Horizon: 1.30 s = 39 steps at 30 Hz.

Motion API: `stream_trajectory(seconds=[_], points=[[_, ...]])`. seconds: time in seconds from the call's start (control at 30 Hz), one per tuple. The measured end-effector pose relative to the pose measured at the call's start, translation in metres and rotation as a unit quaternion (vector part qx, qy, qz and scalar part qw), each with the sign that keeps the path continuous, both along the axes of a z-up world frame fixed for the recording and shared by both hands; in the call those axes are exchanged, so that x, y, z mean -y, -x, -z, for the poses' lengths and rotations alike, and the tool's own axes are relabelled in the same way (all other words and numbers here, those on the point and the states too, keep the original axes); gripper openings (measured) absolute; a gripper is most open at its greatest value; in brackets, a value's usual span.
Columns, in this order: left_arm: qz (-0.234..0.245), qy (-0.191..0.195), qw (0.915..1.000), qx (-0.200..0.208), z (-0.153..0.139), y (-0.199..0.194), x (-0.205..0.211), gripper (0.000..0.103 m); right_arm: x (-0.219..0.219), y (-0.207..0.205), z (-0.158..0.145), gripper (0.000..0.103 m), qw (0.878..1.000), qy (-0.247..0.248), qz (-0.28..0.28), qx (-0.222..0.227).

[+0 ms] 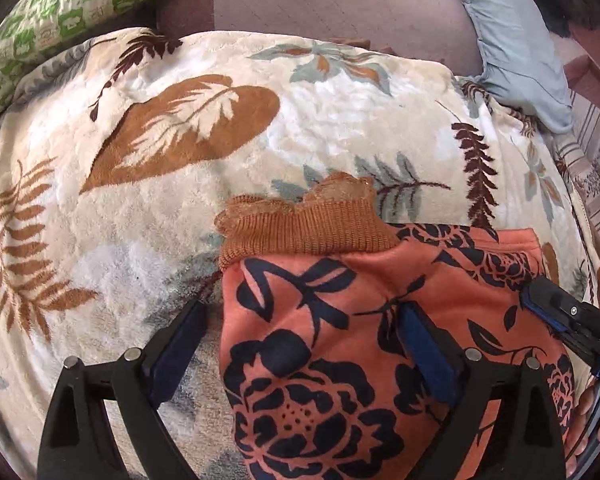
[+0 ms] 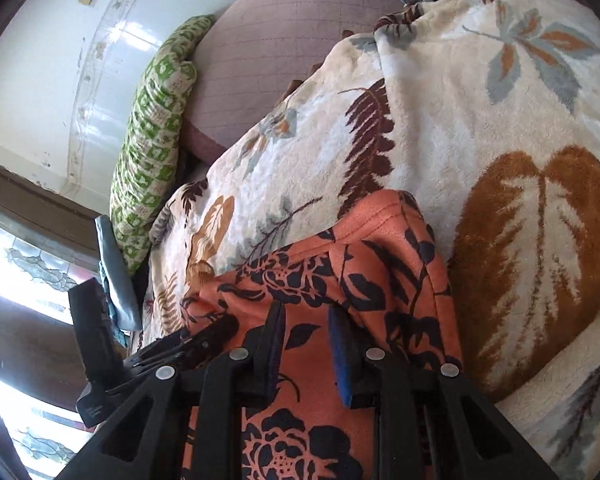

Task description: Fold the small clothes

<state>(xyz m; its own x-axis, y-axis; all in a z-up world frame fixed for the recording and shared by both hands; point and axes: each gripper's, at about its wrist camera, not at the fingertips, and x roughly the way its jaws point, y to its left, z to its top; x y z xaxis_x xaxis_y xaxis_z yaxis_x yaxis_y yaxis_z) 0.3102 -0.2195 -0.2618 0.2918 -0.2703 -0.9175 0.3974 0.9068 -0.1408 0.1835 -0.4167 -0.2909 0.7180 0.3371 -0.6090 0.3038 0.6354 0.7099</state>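
Item under inspection: one small orange garment with a dark navy floral print, lying on a cream leaf-patterned plush blanket spread over the bed. In the left wrist view it fills the lower centre and lower right of the frame; its brown ribbed cuff, edged with lace, points toward the frame centre.

Left tongs: released, jaws wide apart. One finger sits over the blanket at lower left, the other over the printed cloth; nothing is held.

Right tongs: jaws set fairly close over the garment, with cloth showing between them. Whether they pinch a fold cannot be told from either view.

Handling judgement: the fabric looks like light, soft fleece, limp and without stiffness, so it should drape and sag wherever unsupported. The plush blanket beneath will likely drag on it, so lifting is safer than sliding. The lace trim appears delicate and is a poor gripping place. Better holds are the ribbed cuff band or the stitched hem near the centre of the right wrist view, where layers are doubled.

Also present: green patterned pillow at upper left.
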Motion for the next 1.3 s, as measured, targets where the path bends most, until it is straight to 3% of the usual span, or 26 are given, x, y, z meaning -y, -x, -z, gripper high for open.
stream_trajectory(seconds=[0.13, 0.33, 0.47, 0.57, 0.67, 0.8, 0.9, 1.07, 1.3], points=[[-0.004, 0.001, 0.9999, 0.012, -0.005, 0.014, -0.008, 0.098, 0.002, 0.001, 0.001, 0.022, 1.0, -0.011, 0.006, -0.001], [-0.034, 0.035, 0.9987, 0.016, -0.028, 0.051, -0.037, 0.097, -0.006, 0.034, -0.034, 0.028, 0.999, 0.014, 0.009, 0.03], [-0.009, 0.031, 0.9979, 0.055, -0.052, 0.096, -0.048, 0.097, -0.021, 0.071, -0.056, 0.027, 0.998, 0.034, -0.014, 0.049], [0.015, 0.014, 0.9971, 0.073, -0.053, 0.129, -0.053, 0.097, -0.032, 0.093, -0.065, 0.027, 0.998, 0.031, -0.025, 0.055], [0.023, 0.017, 0.9974, 0.066, -0.042, 0.149, -0.06, 0.097, -0.046, 0.113, -0.061, 0.027, 0.998, 0.042, -0.033, 0.042], [0.014, 0.027, 0.9979, 0.057, -0.025, 0.16, -0.067, 0.098, -0.058, 0.127, -0.032, 0.027, 0.998, 0.045, -0.039, -0.02], [0.021, 0.017, 0.9959, 0.086, -0.02, 0.169, -0.063, 0.099, -0.057, 0.133, -0.024, 0.027, 0.998, 0.043, -0.035, -0.015], [0.004, -0.002, 0.9965, 0.084, -0.036, 0.173, -0.06, 0.099, -0.056, 0.137, -0.021, 0.027, 0.999, 0.042, -0.025, -0.01], [0.032, -0.043, 0.9831, 0.175, -0.066, 0.211, -0.059, 0.098, -0.076, 0.154, -0.056, 0.028, 0.994, 0.096, -0.024, 0.043]])
